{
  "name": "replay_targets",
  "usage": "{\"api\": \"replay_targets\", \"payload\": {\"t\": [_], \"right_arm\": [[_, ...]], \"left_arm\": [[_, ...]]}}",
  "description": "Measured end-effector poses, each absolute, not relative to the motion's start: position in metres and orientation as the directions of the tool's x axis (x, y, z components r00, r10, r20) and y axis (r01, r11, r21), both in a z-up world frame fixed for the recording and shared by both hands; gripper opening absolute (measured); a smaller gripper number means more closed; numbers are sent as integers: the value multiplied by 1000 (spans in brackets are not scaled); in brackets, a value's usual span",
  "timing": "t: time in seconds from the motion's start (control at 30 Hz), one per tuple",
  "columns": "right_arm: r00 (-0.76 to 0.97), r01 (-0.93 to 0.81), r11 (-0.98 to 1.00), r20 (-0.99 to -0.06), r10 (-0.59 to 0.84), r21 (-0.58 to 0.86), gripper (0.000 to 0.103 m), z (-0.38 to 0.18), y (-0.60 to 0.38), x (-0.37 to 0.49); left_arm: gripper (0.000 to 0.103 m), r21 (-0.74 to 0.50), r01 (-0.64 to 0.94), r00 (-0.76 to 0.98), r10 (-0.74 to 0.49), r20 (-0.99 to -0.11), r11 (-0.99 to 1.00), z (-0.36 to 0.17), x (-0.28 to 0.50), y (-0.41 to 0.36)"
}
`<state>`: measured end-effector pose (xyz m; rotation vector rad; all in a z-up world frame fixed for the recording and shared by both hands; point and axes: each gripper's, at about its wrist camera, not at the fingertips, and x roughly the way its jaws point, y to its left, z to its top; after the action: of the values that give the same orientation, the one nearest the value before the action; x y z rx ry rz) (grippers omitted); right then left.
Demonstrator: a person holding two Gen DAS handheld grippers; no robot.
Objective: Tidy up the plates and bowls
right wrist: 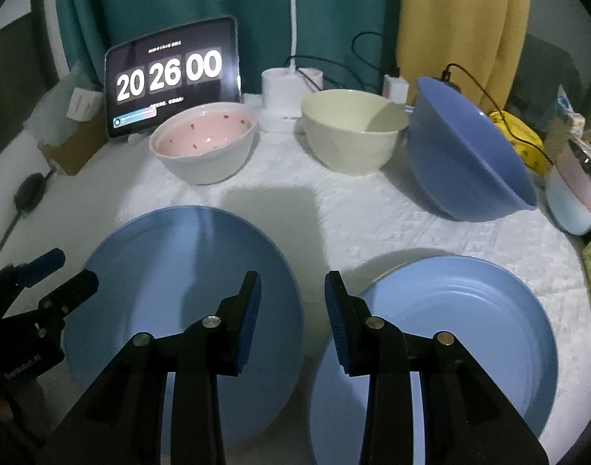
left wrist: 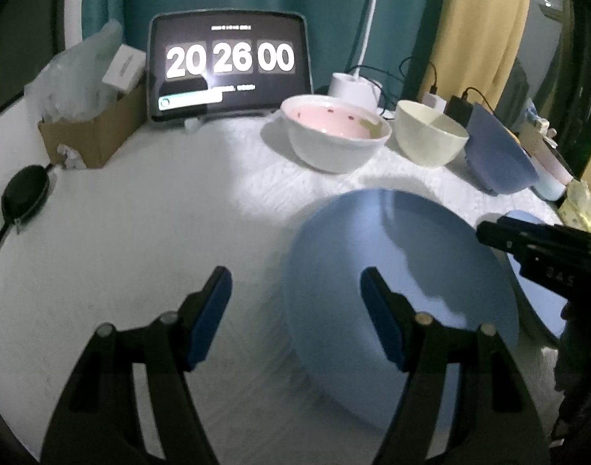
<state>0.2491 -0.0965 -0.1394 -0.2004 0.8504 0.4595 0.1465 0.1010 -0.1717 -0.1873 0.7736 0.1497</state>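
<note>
Left gripper [left wrist: 295,317] has its jaws spread wide w/ nothing between them, hanging over the white tablecloth [left wrist: 140,232]; its right finger sits in front of the left blue plate's [left wrist: 404,271] rim, touching or not can't tell. Right gripper [right wrist: 293,321] is parted narrower, also empty, pointing down at the gap between the two plates.

Using the left blue plate [right wrist: 179,271] as the anchor: the second blue plate [right wrist: 470,310] lies just beside it on the right, both flat on the cloth. Behind it, towards the curtain, sits a pink-inside bowl [right wrist: 204,143] w/ small dots, then a cream bowl [right wrist: 353,131] to the right of that, then a darker blue bowl [right wrist: 470,162] tipped on its side, opening facing right. A tablet [right wrist: 171,73] showing 20 26 00 stands behind the pink bowl, lamp base [right wrist: 282,93] next to it. Cardboard box [left wrist: 94,135] far back-left of the plate.
</note>
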Motion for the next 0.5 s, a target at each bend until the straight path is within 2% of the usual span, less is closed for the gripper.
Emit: {"api": "replay_targets", "payload": {"t": [0.5], "right_arm": [[522,-480,877,-799,297,13,36,-162,-85,255]], "left_arm": [[70,-105,-191,668,50,-743,976,-184,149,95]]}}
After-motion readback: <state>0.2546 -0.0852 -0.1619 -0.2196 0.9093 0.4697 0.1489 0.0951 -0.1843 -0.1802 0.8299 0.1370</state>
